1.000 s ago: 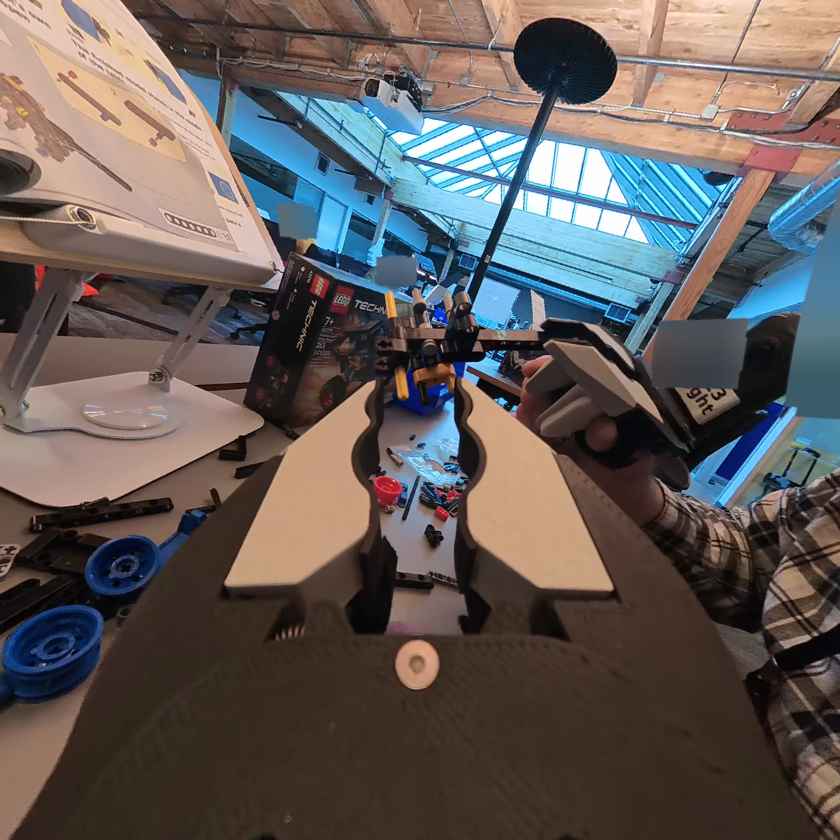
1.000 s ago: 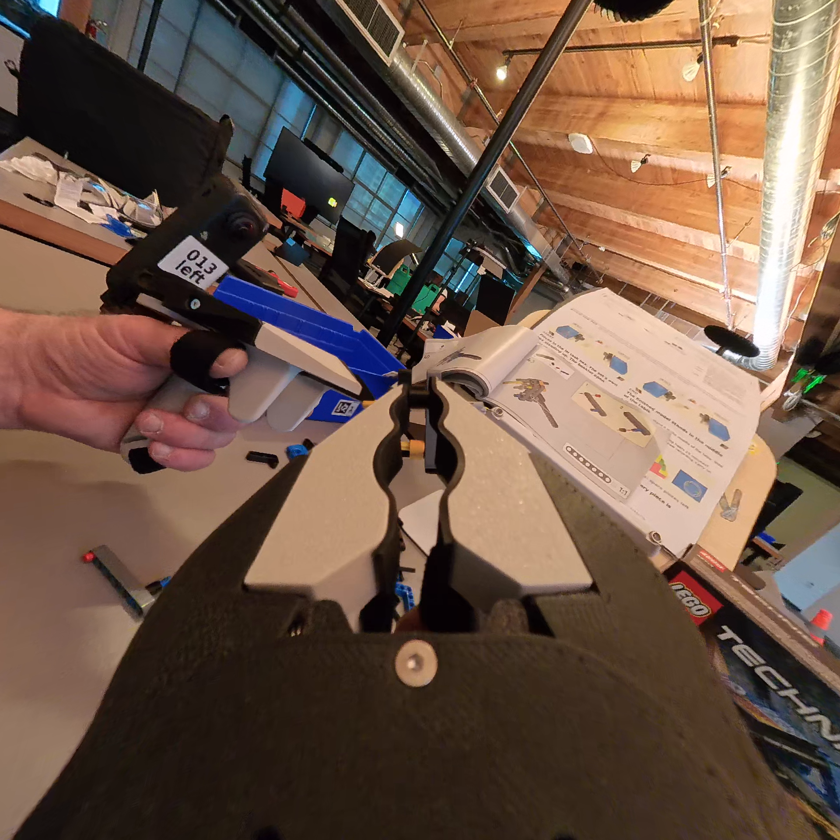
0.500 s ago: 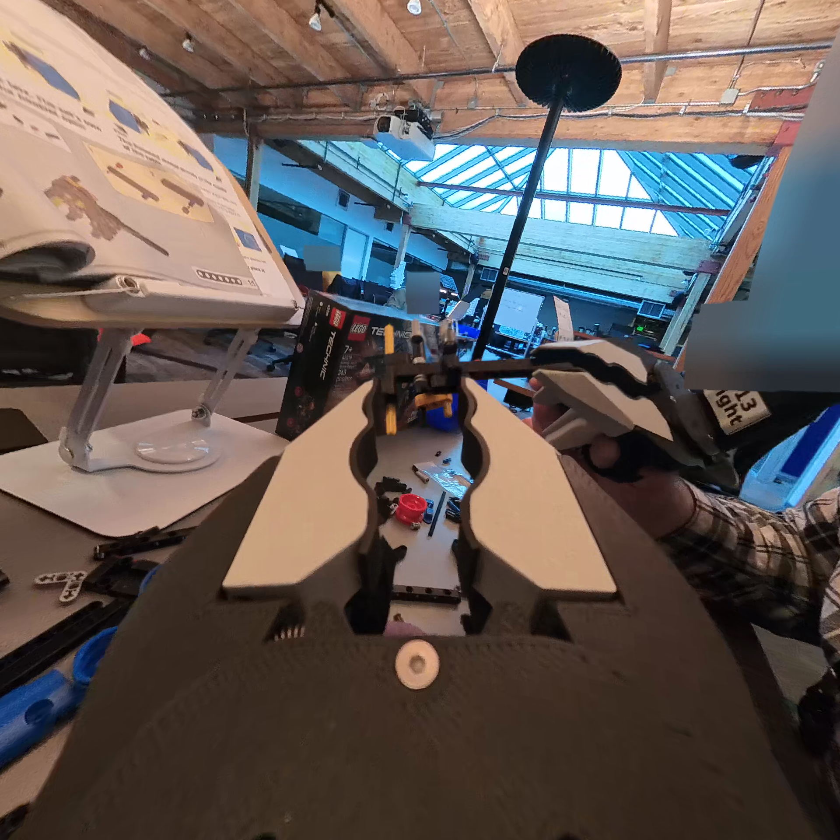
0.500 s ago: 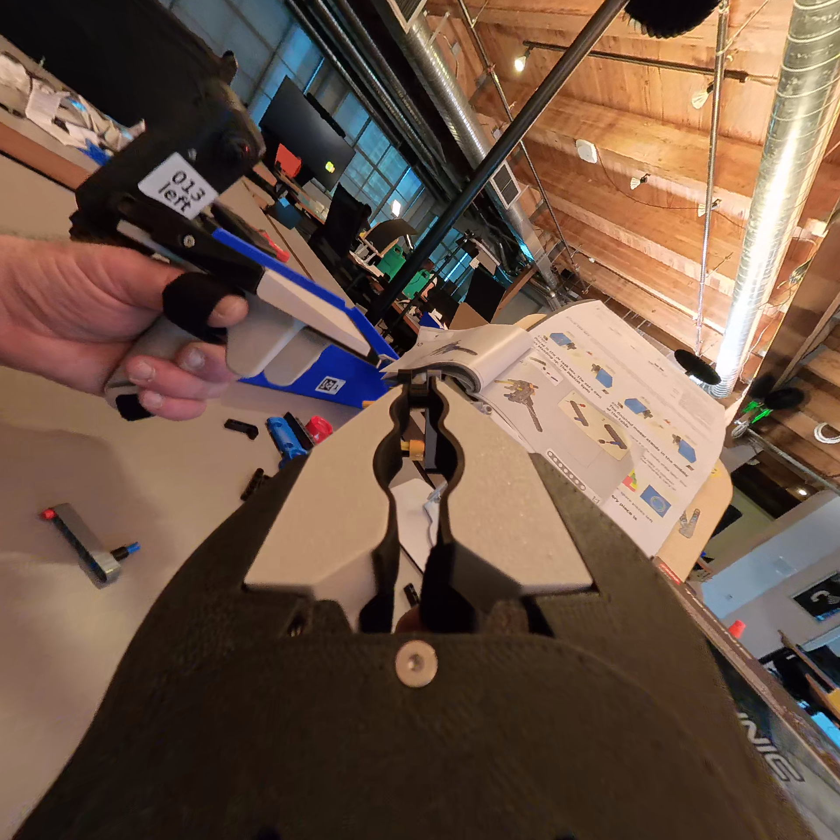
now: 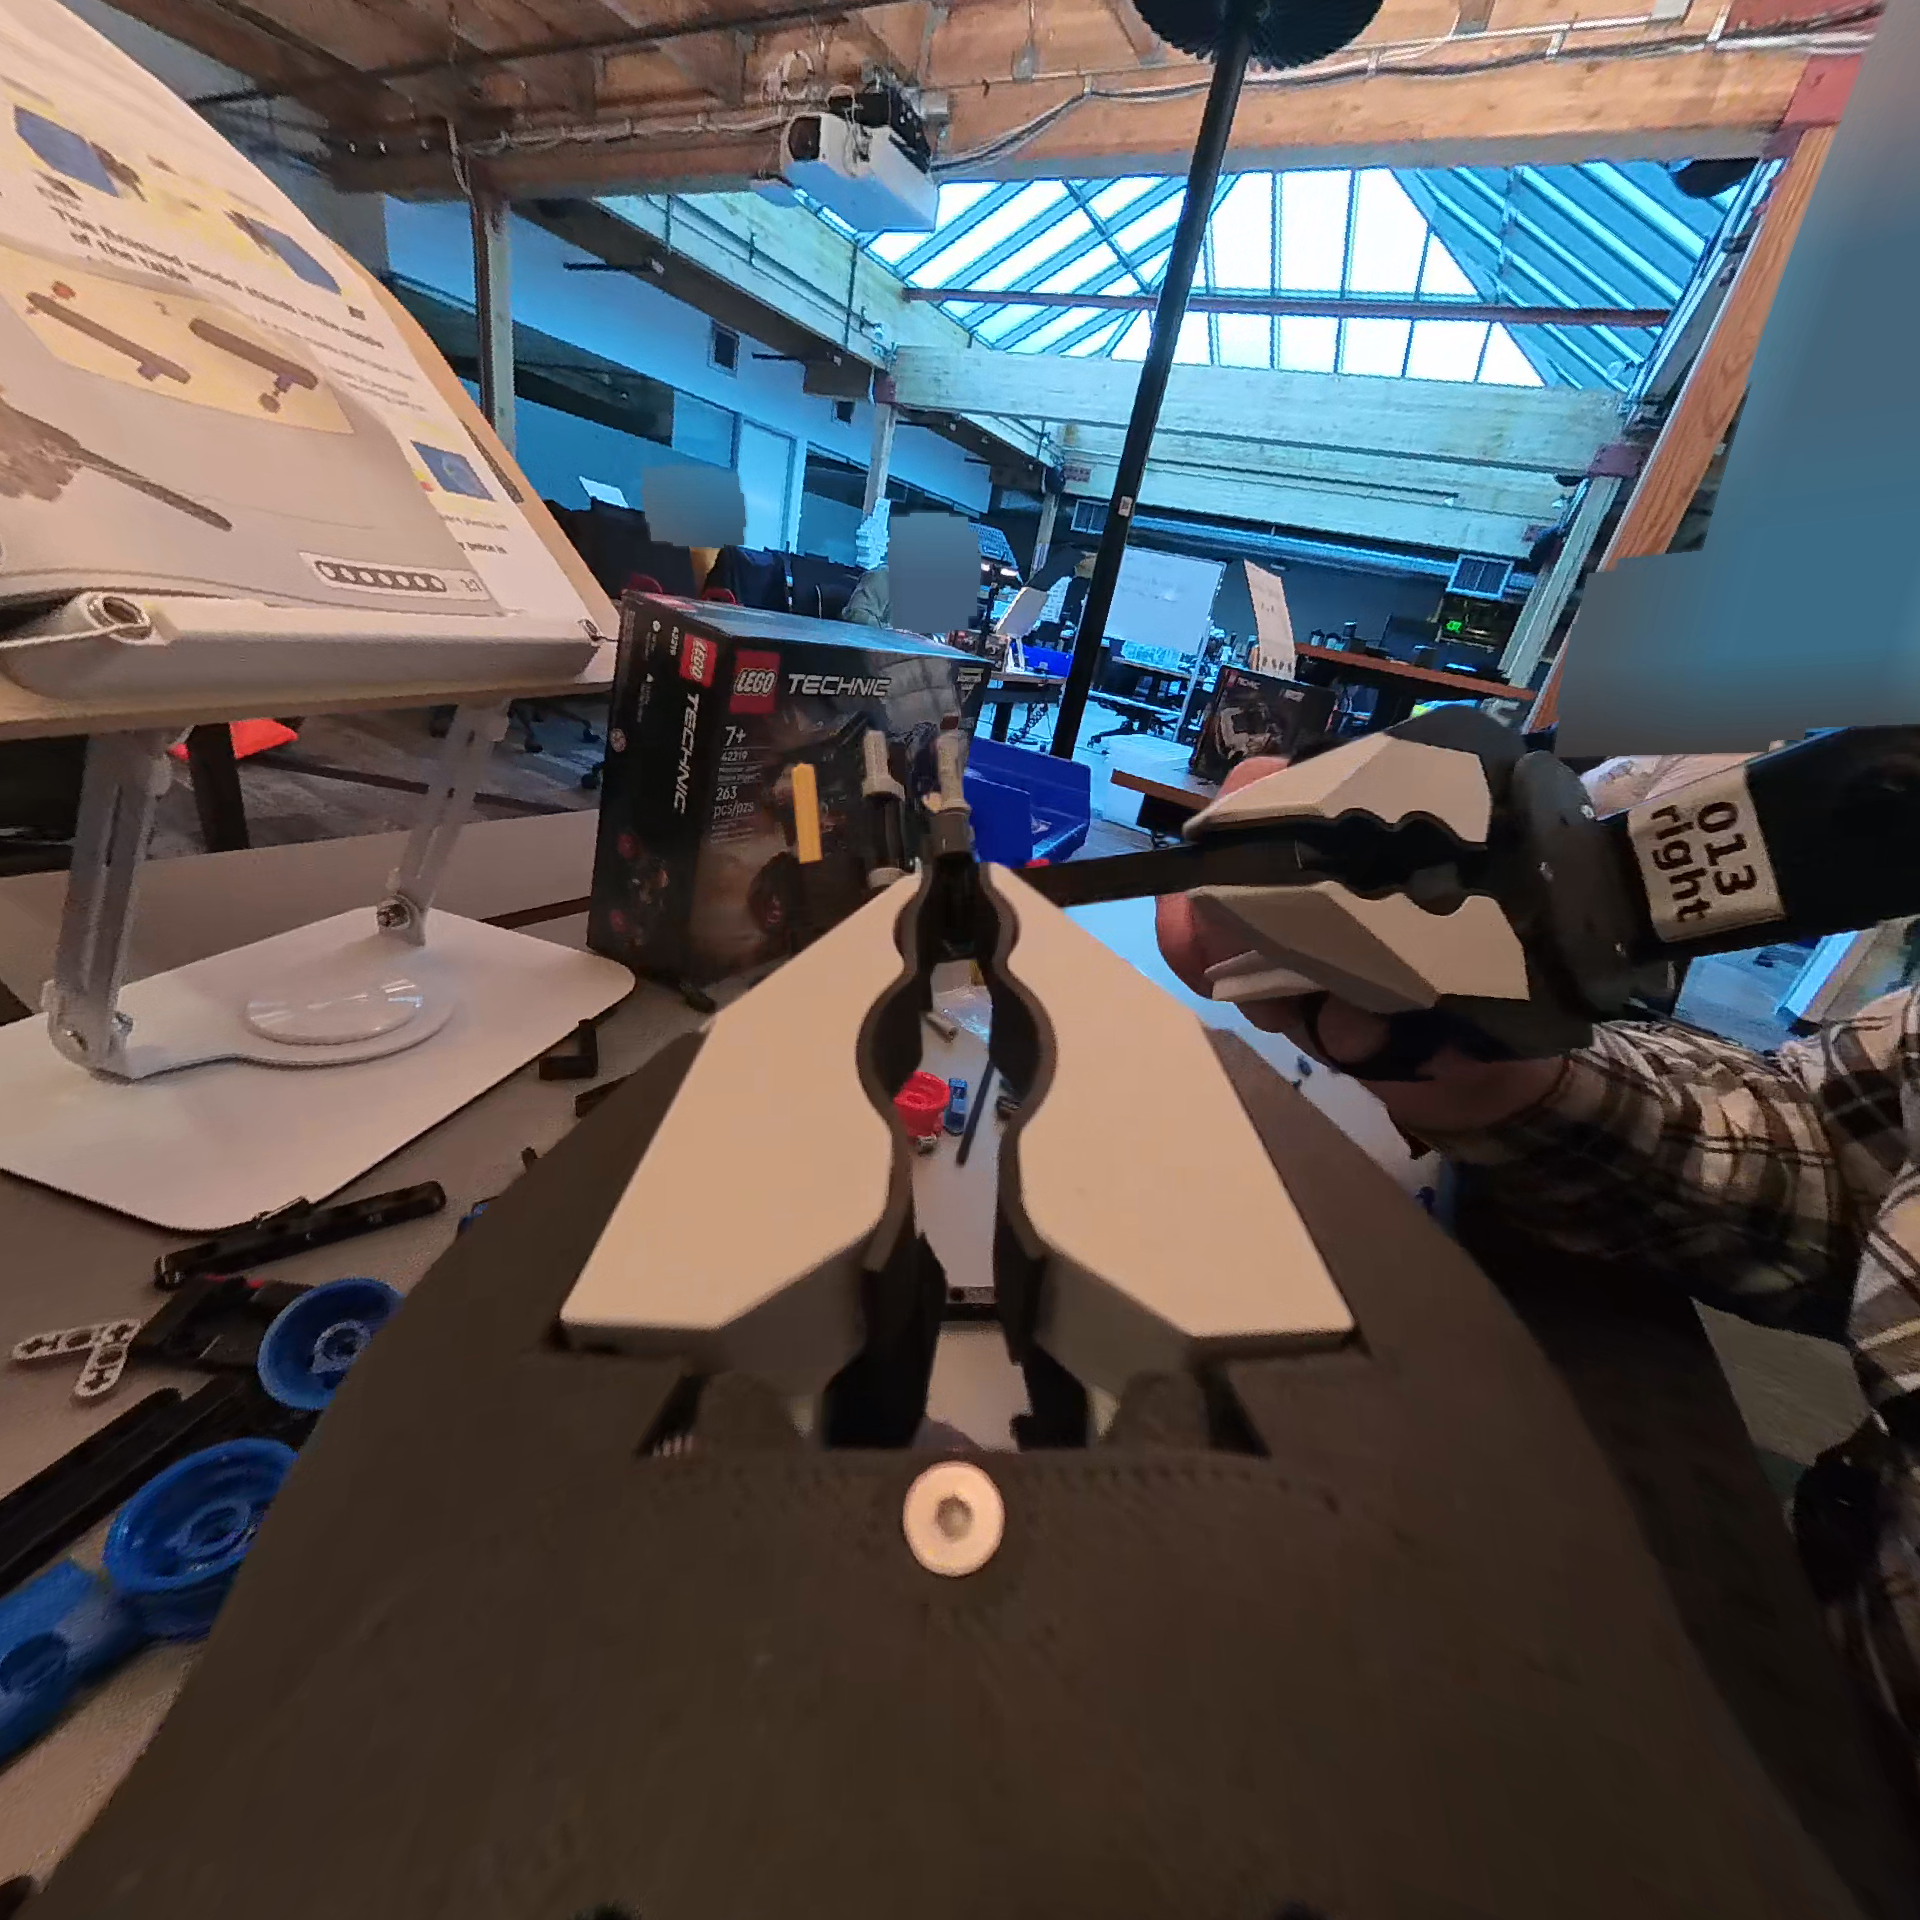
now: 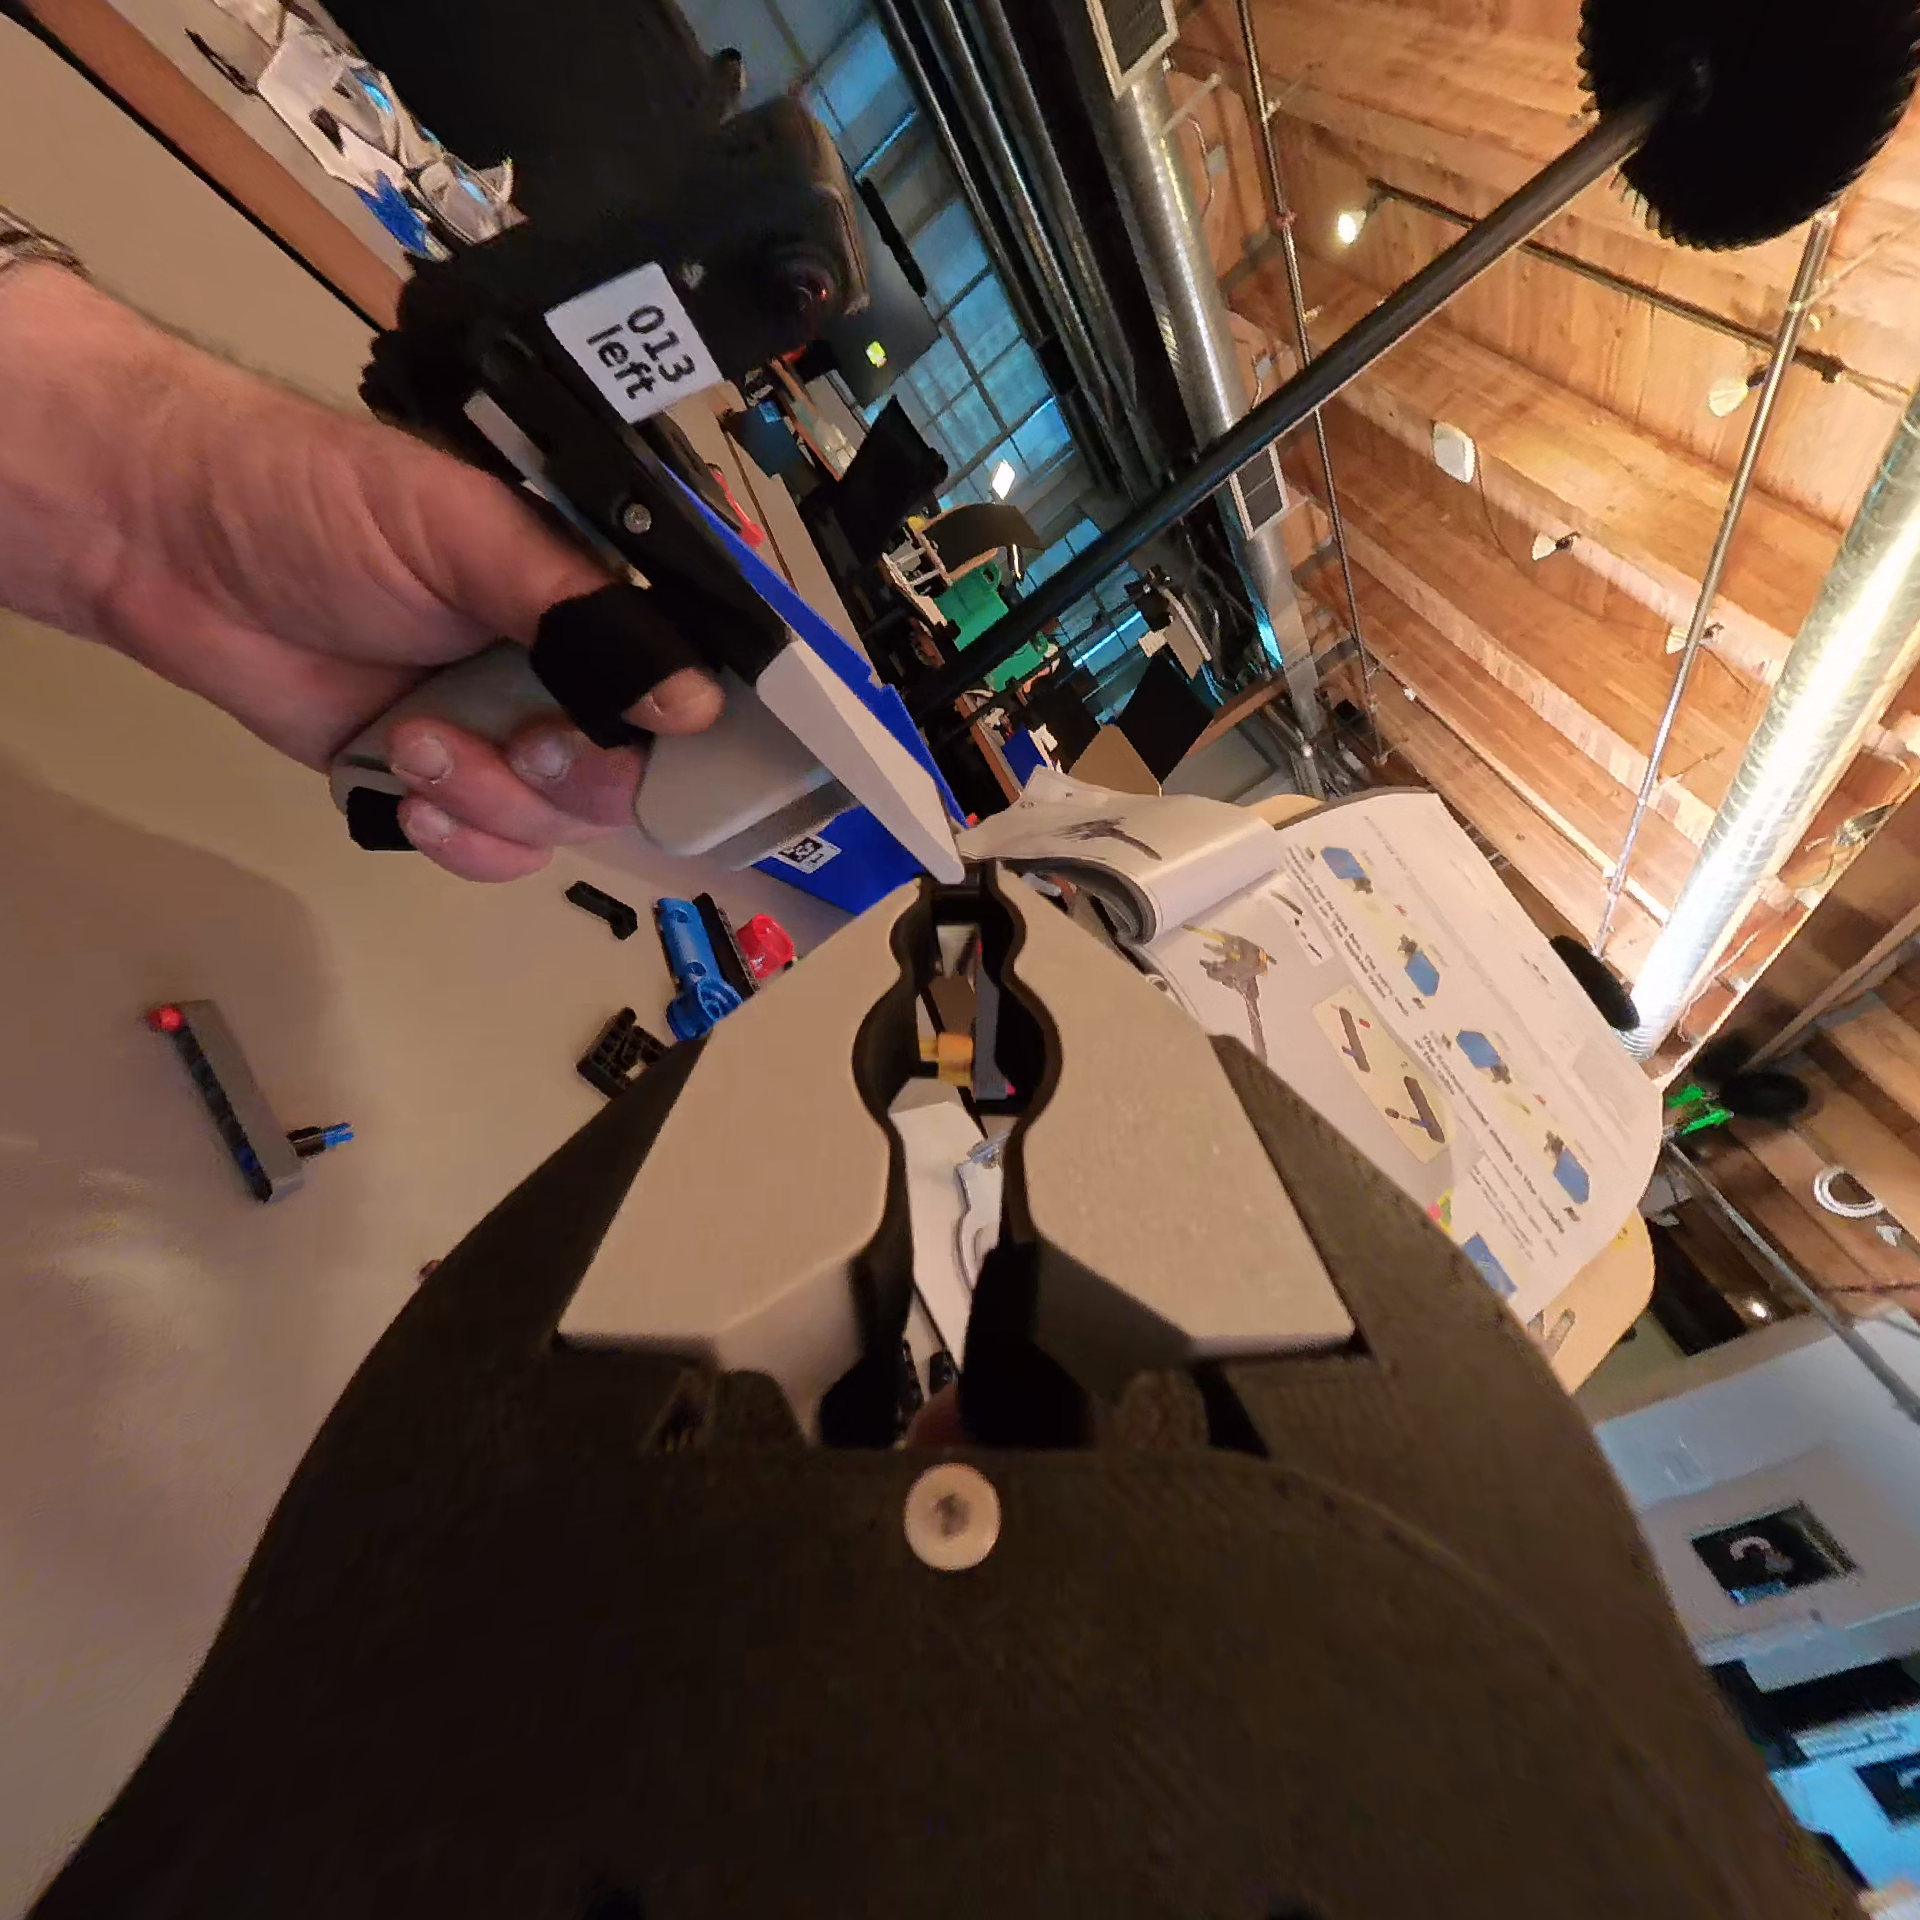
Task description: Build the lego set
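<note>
Pinching one small lego build (image 5: 940, 831) at frame centre, the left tongs (image 5: 951, 899) and right tongs (image 6: 961, 894) both clamp it.

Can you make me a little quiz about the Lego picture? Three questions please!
1. True or false: the left hand-held gripper and the right hand-held gripper both grip the same black Lego assembly.
2. What colour are the loose wheel hubs on the table? A) red B) blue C) green
3. Fill in: the open instruction booklet rests on a white ____.

Key: 1 true; 2 B; 3 stand.
</note>
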Motion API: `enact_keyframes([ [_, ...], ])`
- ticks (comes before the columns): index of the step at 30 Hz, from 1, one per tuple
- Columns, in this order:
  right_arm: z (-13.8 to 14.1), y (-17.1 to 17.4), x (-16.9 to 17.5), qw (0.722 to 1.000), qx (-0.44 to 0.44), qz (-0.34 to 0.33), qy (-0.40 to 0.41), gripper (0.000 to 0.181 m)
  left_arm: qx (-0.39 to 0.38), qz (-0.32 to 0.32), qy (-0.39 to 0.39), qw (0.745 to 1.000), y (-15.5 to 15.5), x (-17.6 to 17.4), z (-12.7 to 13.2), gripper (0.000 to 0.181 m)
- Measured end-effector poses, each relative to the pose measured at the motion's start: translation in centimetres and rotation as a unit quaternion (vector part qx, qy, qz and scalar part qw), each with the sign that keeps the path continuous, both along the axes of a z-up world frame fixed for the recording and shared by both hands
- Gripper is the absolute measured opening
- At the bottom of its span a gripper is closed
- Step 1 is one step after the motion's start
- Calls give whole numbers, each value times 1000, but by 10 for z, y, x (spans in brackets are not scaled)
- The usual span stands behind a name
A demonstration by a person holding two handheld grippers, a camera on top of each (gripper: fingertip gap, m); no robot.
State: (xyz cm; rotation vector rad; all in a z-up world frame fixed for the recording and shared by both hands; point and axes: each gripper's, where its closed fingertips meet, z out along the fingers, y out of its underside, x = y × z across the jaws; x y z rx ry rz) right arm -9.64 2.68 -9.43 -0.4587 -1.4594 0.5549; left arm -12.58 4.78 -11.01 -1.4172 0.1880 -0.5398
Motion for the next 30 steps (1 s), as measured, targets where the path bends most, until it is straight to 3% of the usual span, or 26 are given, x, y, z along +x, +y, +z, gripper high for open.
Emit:
enact_keyframes([
  [9,5,-2,2,1000,-28,12,-2,5,45,20,5,999,-6,1,15,0],
  [14,-1,-8,0,1000,26,3,-10,4,23,15,0,1000,-4,-2,12,0],
  [17,-5,-11,0,997,70,-2,-16,4,-9,3,6,1000,-5,-7,12,22],
  [19,-8,-15,0,995,97,-1,-19,4,-35,-12,31,999,-4,-3,9,24],
  [24,-15,-20,1,991,133,5,-29,4,-113,-36,120,986,0,8,-14,12],
  [30,-13,-14,1,994,108,1,-26,5,-99,-33,95,990,3,7,-9,6],
])
